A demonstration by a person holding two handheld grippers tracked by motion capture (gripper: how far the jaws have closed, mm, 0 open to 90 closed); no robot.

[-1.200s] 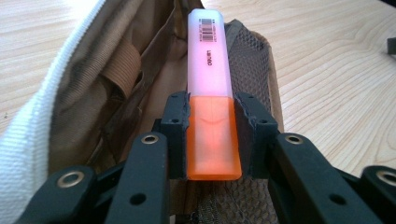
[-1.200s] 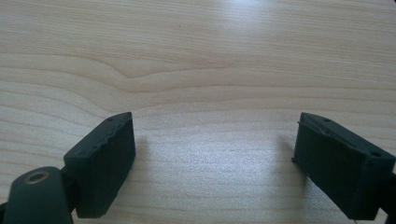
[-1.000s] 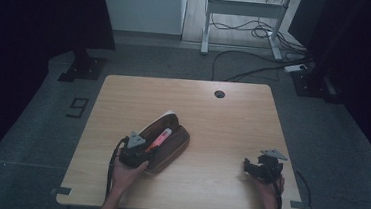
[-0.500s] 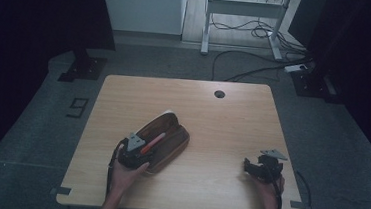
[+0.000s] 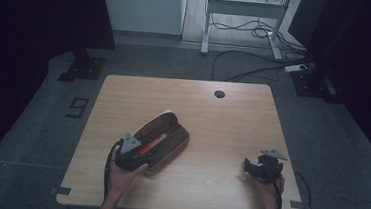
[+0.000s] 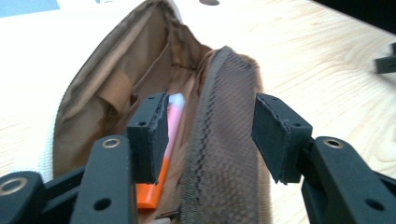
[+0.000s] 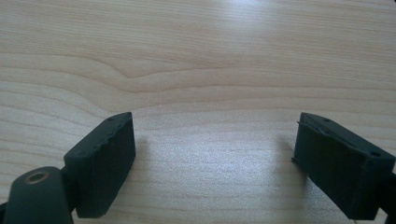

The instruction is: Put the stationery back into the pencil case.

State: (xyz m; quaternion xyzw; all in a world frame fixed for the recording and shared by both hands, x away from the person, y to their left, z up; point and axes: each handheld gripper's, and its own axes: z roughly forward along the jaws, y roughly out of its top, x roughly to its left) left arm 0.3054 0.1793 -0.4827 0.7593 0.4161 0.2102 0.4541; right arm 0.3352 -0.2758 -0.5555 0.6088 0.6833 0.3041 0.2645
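- Left gripper (image 6: 208, 135), jaws apart, straddles the mesh wall of an open brown fabric pouch (image 5: 163, 139) holding a pink-and-orange marker (image 6: 164, 154), near the front-left edge of the wooden worktop (image 5: 222, 122).
- Right gripper (image 7: 215, 163), jaws apart, hovers near the front-right corner.

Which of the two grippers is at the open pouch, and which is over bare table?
The left gripper is at the brown pouch, its open jaws straddling the mesh wall beside the pink-orange pen. The right gripper is open over bare wood.

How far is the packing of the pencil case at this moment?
Looks done: a pink and orange pen lies inside the open brown pencil case. In hand: the left gripper is open, its jaws astride the case's mesh side. Probably left: closing the case. The right gripper is open over bare table.
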